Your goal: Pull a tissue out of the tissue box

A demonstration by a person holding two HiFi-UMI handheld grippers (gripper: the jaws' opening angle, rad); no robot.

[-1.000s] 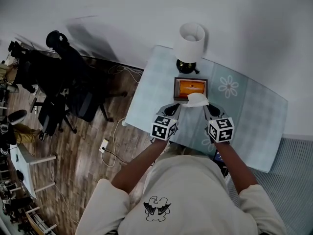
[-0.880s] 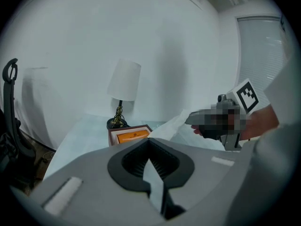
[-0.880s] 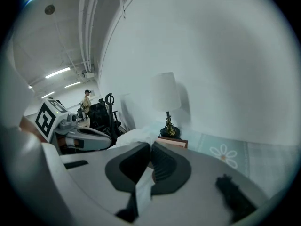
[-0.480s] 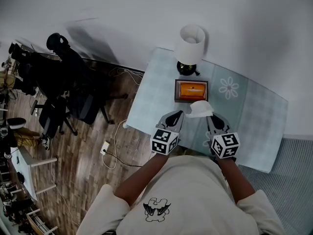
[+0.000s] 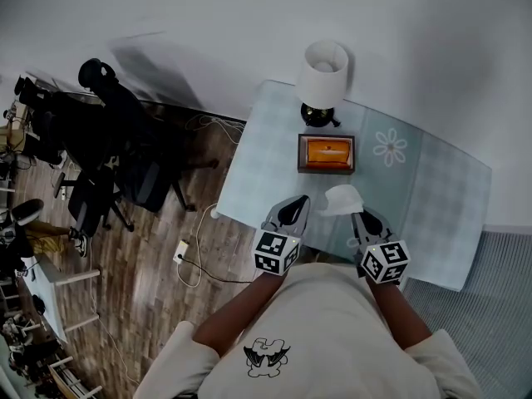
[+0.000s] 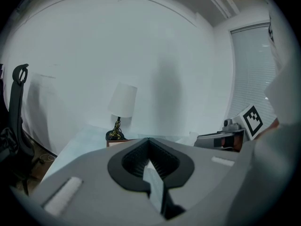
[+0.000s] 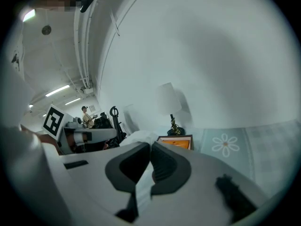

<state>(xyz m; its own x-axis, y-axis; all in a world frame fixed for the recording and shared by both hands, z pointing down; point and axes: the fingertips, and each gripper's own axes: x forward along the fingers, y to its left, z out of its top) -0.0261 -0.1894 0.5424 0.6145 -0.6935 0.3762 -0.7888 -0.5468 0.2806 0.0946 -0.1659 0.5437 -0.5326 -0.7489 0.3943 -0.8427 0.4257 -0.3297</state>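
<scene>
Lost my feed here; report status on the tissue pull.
Left gripper shut, empty. Right gripper shut on tissue. Tissue out, apart from tissue box. Nothing in the way.

You have no words, numbers or brand names to read here. The left cube (image 5: 277,252) and the right cube (image 5: 383,261) carry only black-and-white square patterns, and your shirt's print (image 5: 266,354) is a figure without letters.
</scene>
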